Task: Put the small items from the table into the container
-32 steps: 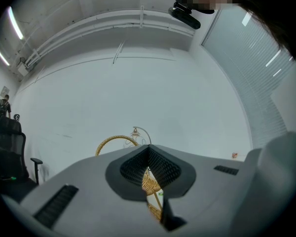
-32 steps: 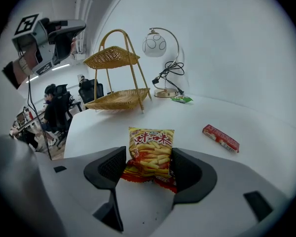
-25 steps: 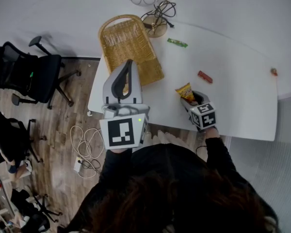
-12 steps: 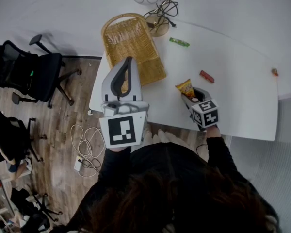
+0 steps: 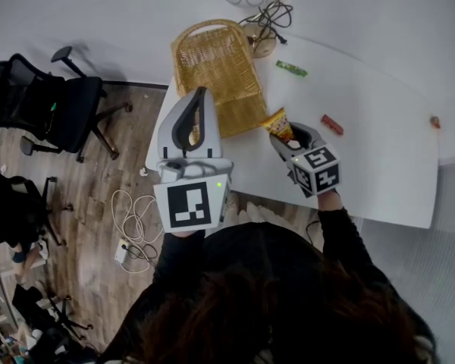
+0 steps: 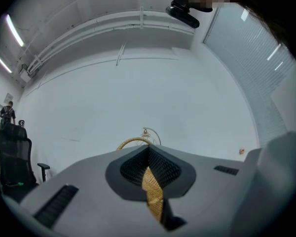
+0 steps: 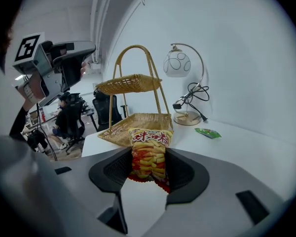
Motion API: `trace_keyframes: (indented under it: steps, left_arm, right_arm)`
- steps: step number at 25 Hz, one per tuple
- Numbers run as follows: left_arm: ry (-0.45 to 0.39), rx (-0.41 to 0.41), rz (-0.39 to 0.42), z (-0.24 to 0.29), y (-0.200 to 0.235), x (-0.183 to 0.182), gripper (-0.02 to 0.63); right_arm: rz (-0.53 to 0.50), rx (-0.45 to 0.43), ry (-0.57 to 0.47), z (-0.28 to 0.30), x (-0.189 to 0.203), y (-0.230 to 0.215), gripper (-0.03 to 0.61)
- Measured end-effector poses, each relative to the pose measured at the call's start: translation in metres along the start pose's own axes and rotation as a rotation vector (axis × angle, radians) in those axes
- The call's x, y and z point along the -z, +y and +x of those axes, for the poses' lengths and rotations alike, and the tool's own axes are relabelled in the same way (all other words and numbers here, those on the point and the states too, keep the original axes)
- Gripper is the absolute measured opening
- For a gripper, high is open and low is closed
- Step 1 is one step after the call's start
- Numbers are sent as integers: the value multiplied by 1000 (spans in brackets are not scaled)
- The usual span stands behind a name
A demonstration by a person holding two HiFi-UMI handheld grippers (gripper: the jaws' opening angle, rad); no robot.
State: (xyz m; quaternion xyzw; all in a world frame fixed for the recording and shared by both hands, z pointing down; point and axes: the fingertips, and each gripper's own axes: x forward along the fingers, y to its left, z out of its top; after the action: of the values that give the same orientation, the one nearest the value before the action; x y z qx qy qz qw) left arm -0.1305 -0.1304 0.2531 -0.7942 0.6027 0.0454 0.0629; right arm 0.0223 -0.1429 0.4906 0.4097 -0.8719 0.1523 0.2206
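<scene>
Now right gripper (image 5: 285,136) grips snack bag (image 5: 279,123) upright, near basket (image 5: 212,67).

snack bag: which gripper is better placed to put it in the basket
Right. The right gripper holds the snack bag, and the basket stands just ahead of it. The left gripper is shut with nothing in it.

Just right of basket (image 5: 220,78): snack bag (image 5: 278,124)

white table (image 5: 379,165), basket (image 5: 220,74), lamp (image 5: 262,44), green packet (image 5: 291,68)
</scene>
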Motion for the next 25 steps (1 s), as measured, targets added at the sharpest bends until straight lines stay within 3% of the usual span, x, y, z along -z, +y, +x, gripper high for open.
trace_keyframes:
  steps: [11, 25]
  left_arm:
    - [9, -52, 10, -3, 31, 2, 3]
    - [3, -70, 10, -5, 48, 3, 3]
  right_arm:
    - [-39, -81, 43, 61, -36, 32, 215]
    - [-61, 3, 181, 101, -21, 15, 219]
